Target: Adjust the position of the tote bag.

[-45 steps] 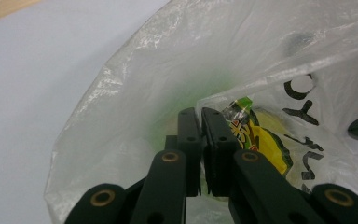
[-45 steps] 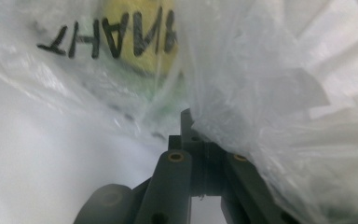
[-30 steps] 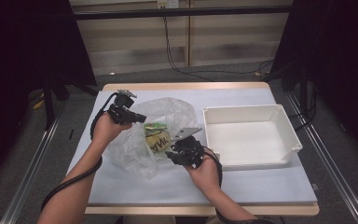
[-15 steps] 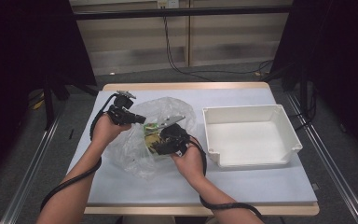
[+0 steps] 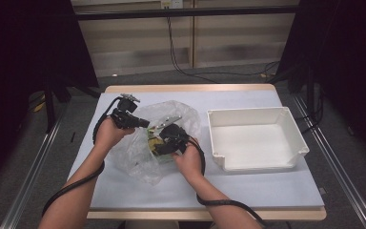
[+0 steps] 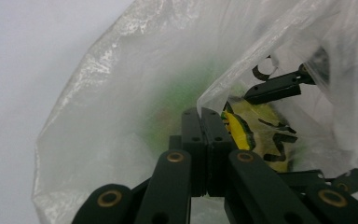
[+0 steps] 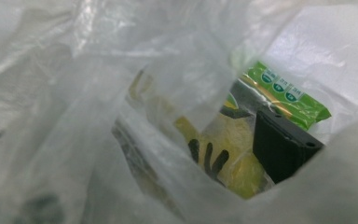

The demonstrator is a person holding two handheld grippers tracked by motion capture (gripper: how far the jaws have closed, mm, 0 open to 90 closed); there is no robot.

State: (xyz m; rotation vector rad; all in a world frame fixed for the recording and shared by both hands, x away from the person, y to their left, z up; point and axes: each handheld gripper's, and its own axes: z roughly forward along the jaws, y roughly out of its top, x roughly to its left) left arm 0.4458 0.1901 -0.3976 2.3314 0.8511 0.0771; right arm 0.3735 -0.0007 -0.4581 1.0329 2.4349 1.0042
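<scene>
Left hand-held gripper [image 6: 207, 140] pinches plastic bag [image 6: 121, 116]; right hand-held gripper [image 5: 164, 143] reaches inside.

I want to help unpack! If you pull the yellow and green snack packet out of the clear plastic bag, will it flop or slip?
The snack packet looks like thin glossy film, so it would probably bend and feel light. Its shiny skin might slip between hard jaws. The plastic bag is crumpled and limp around it, so it would likely cling and drag along.
</scene>
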